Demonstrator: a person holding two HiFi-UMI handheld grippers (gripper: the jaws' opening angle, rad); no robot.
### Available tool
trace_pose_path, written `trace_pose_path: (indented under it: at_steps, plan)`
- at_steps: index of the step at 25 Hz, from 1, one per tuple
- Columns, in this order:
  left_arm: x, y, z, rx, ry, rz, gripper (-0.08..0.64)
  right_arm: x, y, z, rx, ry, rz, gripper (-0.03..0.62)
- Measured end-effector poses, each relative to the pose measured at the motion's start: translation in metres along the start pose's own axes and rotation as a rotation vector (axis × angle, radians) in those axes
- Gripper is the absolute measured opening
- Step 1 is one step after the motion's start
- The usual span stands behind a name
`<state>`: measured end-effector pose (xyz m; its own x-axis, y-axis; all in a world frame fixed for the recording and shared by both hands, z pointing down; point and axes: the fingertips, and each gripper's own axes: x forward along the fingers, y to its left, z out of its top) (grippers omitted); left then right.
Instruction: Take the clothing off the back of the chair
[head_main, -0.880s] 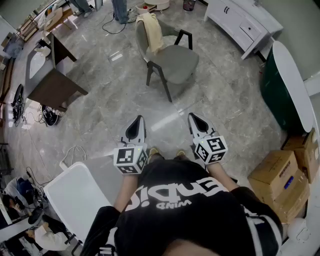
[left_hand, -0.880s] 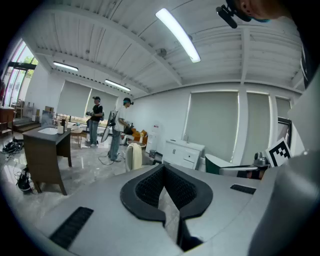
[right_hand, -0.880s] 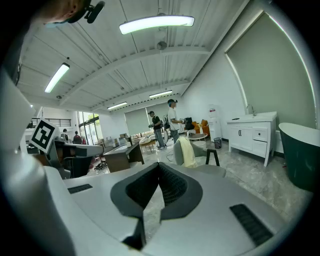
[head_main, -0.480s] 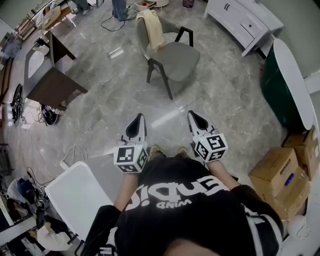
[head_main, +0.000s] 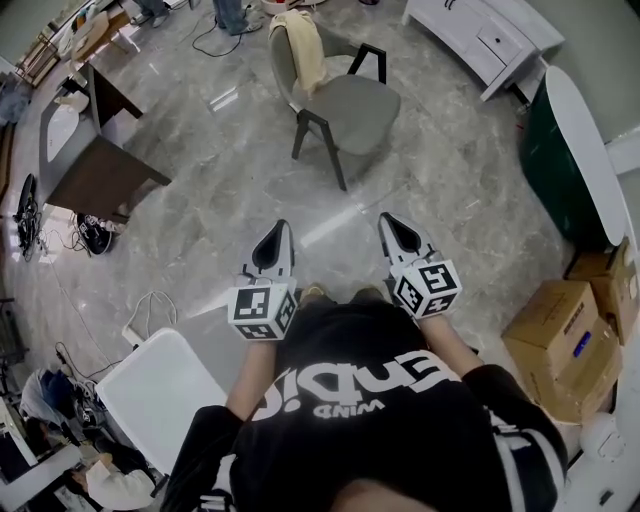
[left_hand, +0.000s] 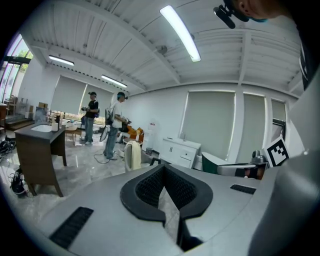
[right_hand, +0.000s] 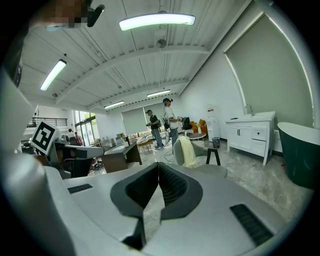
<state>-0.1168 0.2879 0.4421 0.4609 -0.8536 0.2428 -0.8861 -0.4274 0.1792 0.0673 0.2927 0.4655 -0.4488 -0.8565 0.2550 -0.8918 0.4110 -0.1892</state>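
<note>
Pale yellow clothing (head_main: 303, 50) drapes chair (head_main: 362, 106) back; left gripper (head_main: 277, 232), right gripper (head_main: 392, 224) clenched empty.

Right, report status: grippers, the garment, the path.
Left gripper and right gripper both shut, empty. Pale yellow garment draped over back of grey padded chair, untouched. Glossy grey marble floor between, nothing in the way.

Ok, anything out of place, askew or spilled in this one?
Nothing stands out. The pale yellow garment is draped over the back of the grey chair, which stands upright on the marble floor. No spill or damage shows.
</note>
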Motion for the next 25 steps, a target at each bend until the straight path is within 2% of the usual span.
trace_pose_path:
  at_steps: [5, 12, 19, 25]
  plan:
    - [0.011, 0.019, -0.001, 0.007, 0.011, -0.039, 0.015, 0.017, 0.003, 0.001, 0.005, -0.011, -0.044, 0.014]
    - [0.047, 0.041, 0.004, 0.015, 0.030, -0.049, 0.015, 0.052, -0.018, 0.006, 0.023, -0.008, -0.075, 0.015]
    - [0.118, 0.065, 0.020, 0.018, 0.028, -0.039, 0.015, 0.116, -0.060, 0.023, 0.046, -0.027, -0.052, 0.015]
    - [0.186, 0.082, 0.054, 0.015, 0.028, -0.017, 0.015, 0.176, -0.101, 0.059, 0.048, -0.027, -0.027, 0.015]
